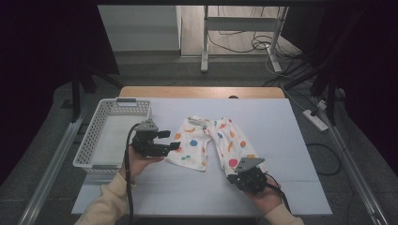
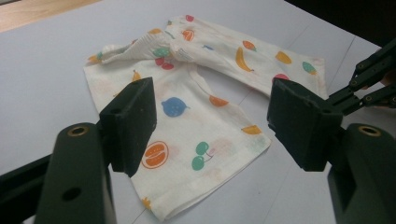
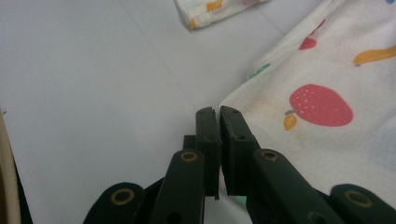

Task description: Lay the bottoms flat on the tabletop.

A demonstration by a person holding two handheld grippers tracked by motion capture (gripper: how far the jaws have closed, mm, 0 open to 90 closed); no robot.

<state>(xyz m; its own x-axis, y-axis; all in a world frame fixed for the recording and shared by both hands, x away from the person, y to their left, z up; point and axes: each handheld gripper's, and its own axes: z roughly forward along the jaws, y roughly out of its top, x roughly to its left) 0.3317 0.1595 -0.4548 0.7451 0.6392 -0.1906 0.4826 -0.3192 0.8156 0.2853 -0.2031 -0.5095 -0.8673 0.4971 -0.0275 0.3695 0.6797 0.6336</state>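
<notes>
The right gripper (image 3: pixel 217 112) is pinching the patterned shorts' (image 1: pixel 211 143) leg hem; the left gripper (image 2: pixel 210 123), fingers open, is hovering; next likely comes grasping the other leg.

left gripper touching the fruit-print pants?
Apart. In the left gripper view the left gripper is open, both pads hanging above the pants, and the cloth lies flat and unpinched between them on the table.

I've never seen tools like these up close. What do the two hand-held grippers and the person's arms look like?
Both are black. The left gripper and right gripper each carry a grey three-cornered plate on top, brass-coloured pivot rings and a trailing black cable. The person wears cream sleeves.
</notes>
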